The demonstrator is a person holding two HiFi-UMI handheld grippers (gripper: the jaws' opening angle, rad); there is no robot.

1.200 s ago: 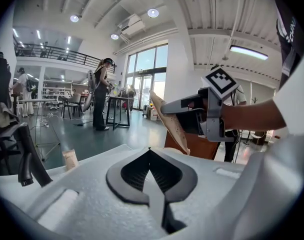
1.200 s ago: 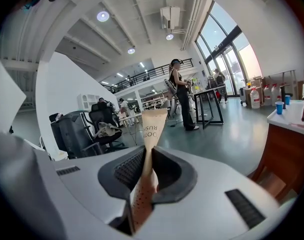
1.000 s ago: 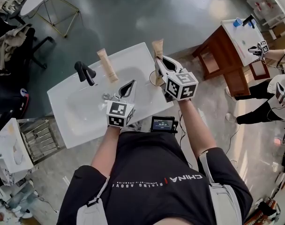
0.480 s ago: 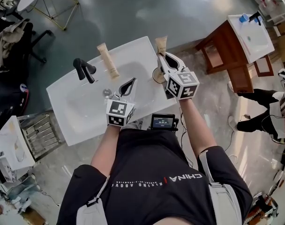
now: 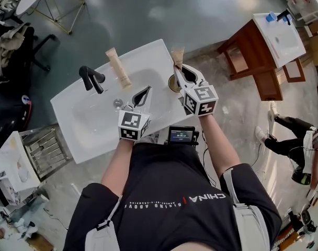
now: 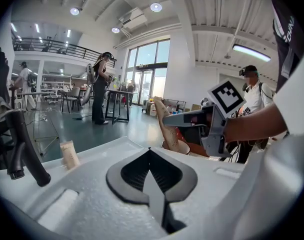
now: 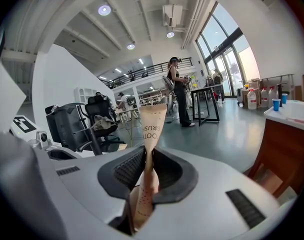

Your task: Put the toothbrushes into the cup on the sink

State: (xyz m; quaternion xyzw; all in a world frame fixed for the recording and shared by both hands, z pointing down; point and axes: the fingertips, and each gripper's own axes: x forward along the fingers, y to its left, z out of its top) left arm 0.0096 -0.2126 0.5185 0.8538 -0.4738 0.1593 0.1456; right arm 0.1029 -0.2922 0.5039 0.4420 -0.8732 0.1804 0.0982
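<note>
Your right tool (image 5: pixel 179 73) is clamped on the paper-wrapped toothbrush (image 5: pixel 177 56). The jaws pinch the pack around its middle, with the printed top sticking up past the tips and the lower end hanging below them. That lower end sits right at the mouth of the cup (image 5: pixel 172 84), which stands on the right edge of the sink (image 5: pixel 75 111), just beneath the tool. Your left tool (image 5: pixel 143 94) hangs over the basin with its jaws pressed together and nothing between them. Beyond it, clear of both tools, the second toothbrush (image 5: pixel 118 68) lies flat on the sink's back ledge, beside the black faucet (image 5: pixel 91 78).
</note>
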